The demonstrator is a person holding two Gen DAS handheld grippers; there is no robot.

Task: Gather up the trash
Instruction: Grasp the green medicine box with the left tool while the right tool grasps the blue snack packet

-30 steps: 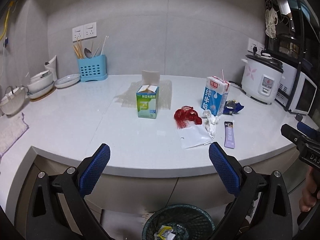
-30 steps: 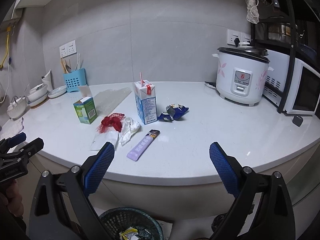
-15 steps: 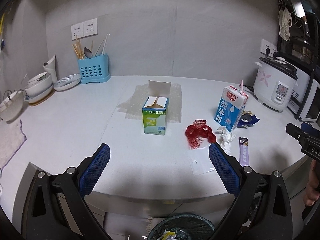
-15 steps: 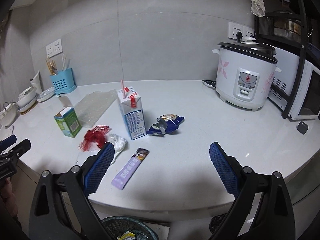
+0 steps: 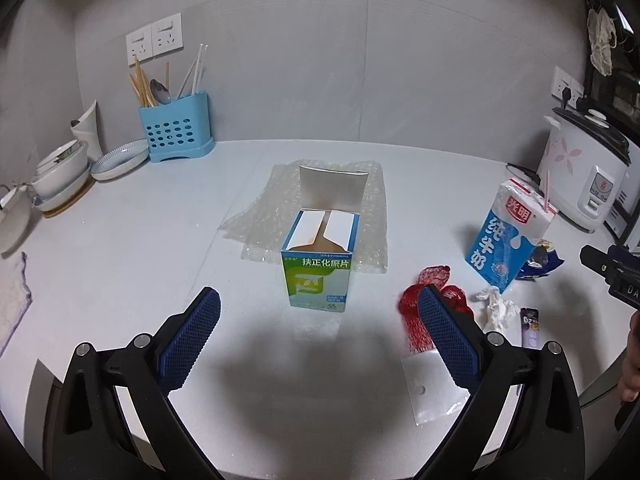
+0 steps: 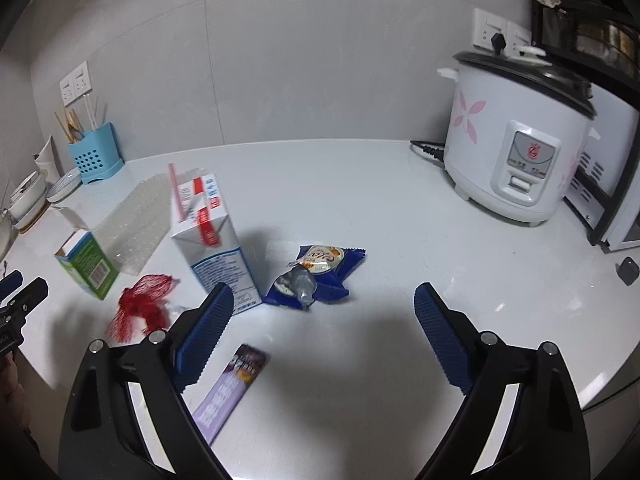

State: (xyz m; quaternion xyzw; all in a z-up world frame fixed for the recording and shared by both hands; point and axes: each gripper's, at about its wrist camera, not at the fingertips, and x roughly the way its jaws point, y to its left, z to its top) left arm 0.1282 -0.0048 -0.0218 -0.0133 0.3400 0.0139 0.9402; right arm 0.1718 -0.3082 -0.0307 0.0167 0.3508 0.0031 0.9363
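Observation:
My left gripper (image 5: 318,336) is open and empty, just short of an open green and blue medicine box (image 5: 318,266) standing on the white counter. My right gripper (image 6: 320,332) is open and empty, just short of a blue snack wrapper (image 6: 316,276). A milk carton with a straw (image 6: 210,236) stands left of the wrapper. A red mesh net (image 6: 140,308), a purple sachet (image 6: 230,388), a crumpled white tissue (image 5: 496,308) and a clear plastic bag (image 5: 434,388) lie on the counter. Bubble wrap (image 5: 320,208) lies behind the box.
A white rice cooker (image 6: 516,136) stands at the right, with a microwave (image 6: 616,184) beside it. A blue utensil holder (image 5: 176,128), plates and bowls (image 5: 60,172) stand at the back left. A cloth (image 5: 12,300) lies at the left edge.
Both grippers have moved up and forward over the counter toward the trash. The bin below the counter edge has dropped out of view. Both stay open.

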